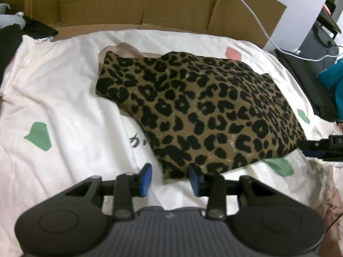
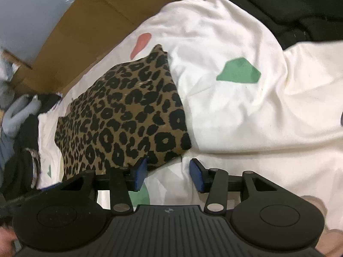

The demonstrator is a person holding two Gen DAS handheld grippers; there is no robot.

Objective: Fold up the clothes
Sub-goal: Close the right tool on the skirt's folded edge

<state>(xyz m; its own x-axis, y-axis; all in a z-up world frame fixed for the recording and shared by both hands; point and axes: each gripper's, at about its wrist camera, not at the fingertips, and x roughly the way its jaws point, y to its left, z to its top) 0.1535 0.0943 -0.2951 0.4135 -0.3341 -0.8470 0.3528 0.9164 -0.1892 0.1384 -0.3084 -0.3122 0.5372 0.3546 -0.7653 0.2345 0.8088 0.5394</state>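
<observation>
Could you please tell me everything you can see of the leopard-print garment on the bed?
The leopard-print garment is tan with black spots and looks like a soft knit. It lies folded into a rough slab on the white sheet, with pale pink fabric peeking from under its far end. Its near corners sit at the open left hand-held gripper and right hand-held gripper, unclamped.

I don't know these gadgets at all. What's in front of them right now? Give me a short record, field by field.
garment: leopard-print top, lying folded, with a pinkish lining showing at its far end
surface: white sheet with green and pink patches
left gripper: fingers apart, nothing pinched, the garment's near corner just ahead of them
right gripper: fingers apart, nothing pinched, at another corner of the garment
backdrop: cardboard box behind the sheet
cable: white cable hanging past the box
</observation>
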